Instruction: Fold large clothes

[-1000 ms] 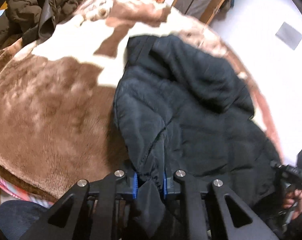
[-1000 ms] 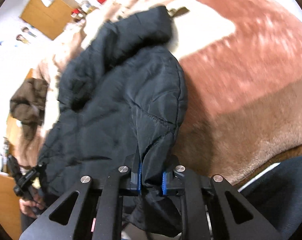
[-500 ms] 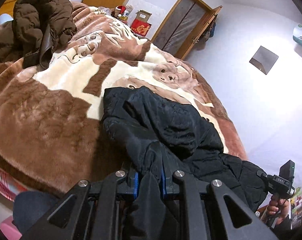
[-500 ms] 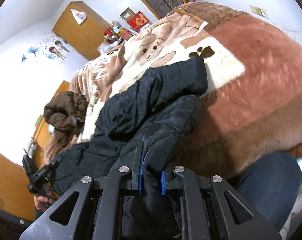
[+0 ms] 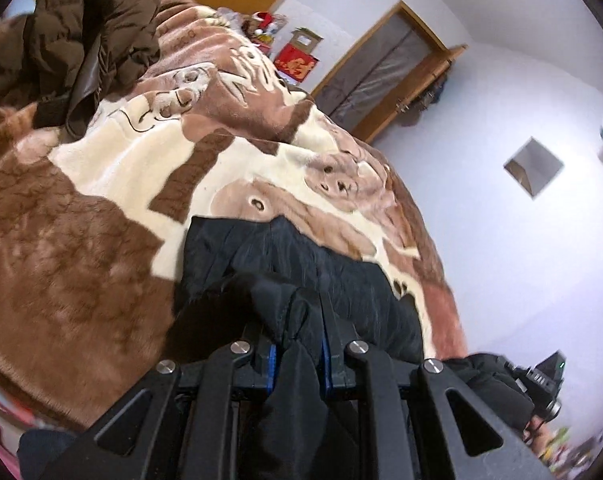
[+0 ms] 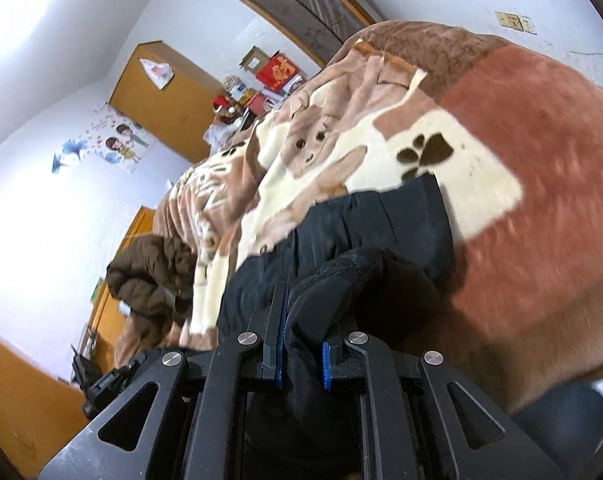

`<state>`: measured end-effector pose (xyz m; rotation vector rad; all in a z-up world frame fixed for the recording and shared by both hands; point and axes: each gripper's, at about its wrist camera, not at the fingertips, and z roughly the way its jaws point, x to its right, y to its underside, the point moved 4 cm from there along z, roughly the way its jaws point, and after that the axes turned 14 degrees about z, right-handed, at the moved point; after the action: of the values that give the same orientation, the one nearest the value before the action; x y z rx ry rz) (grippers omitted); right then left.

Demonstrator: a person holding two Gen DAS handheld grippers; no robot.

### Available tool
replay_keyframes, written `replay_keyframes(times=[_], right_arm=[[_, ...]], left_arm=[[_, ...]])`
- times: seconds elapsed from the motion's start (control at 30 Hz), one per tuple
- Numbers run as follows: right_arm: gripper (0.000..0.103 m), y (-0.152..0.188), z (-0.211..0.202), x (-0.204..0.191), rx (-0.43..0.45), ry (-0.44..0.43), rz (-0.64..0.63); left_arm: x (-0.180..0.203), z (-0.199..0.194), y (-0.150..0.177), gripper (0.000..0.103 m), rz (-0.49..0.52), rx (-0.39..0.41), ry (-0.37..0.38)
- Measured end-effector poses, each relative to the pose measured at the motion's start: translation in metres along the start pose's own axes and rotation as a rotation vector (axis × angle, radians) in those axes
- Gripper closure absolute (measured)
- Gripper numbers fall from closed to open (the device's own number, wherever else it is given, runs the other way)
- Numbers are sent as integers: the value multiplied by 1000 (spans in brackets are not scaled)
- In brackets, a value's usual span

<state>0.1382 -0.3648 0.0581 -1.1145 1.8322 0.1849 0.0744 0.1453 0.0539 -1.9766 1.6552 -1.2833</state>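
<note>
Two grippers, left [image 5: 297, 350] and right [image 6: 301, 350], clench the black jacket [image 5: 301, 264] over the blanket [image 5: 73, 248]. Mid-fold; next it likely needs laying flat

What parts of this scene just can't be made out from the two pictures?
- Black jacket: its near part is hidden behind the left gripper and right gripper; the overall shape is unreadable in both views.
- Brown coat: cut off by the left view's edge.
- Blanket: motion-blurred at right in the right view.
- Boxes by the far wall: print too small to read.
</note>
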Motion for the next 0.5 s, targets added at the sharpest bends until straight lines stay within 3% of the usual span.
replay_keyframes(times=[0.27,0.5], right_arm=[[88,-60,81,-2,-37,106,46],[82,-92,157,33,-109,203,150]], left_arm=[[-25,79,-48,86,-24,-56,-63],[-54,165,-55,84,-47,-170,-125]])
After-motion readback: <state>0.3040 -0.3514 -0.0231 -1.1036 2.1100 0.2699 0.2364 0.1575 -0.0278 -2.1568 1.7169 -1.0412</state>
